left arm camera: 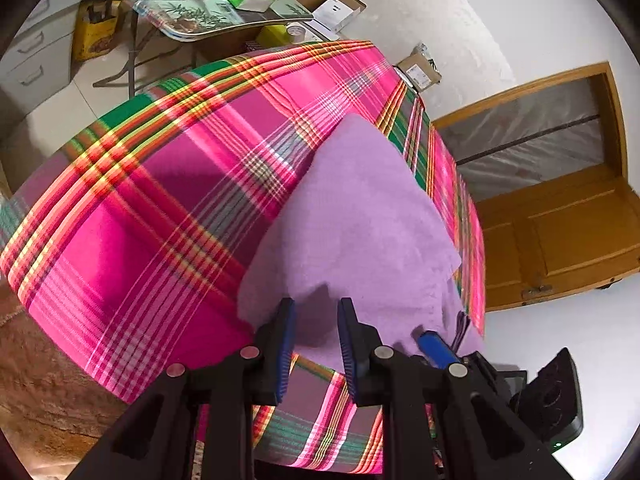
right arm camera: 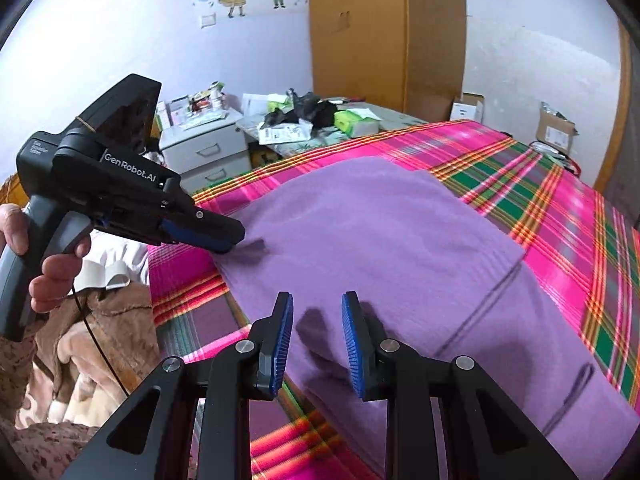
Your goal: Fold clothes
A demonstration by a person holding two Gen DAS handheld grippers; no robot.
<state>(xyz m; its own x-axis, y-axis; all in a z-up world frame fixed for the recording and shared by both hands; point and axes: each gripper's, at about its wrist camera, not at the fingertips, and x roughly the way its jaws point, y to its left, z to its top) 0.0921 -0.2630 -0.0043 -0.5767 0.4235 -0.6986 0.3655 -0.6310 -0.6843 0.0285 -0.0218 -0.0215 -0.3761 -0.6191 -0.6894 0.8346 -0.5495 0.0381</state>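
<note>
Both claws gape above purple garment (right arm camera: 380, 240).

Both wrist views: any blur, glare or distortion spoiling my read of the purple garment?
Left wrist: heavy fisheye bowing of the plaid sheet, slight motion smear; purple garment soft but readable. Right wrist: sharper, glare on the sheet's far corner, finger shadows on the garment.

We cannot see where the purple garment (right arm camera: 380, 240) ends: the frame edge cuts it off at lower right. The left gripper (right arm camera: 224, 245) covers its corner, hiding its fingertips' gap.
</note>
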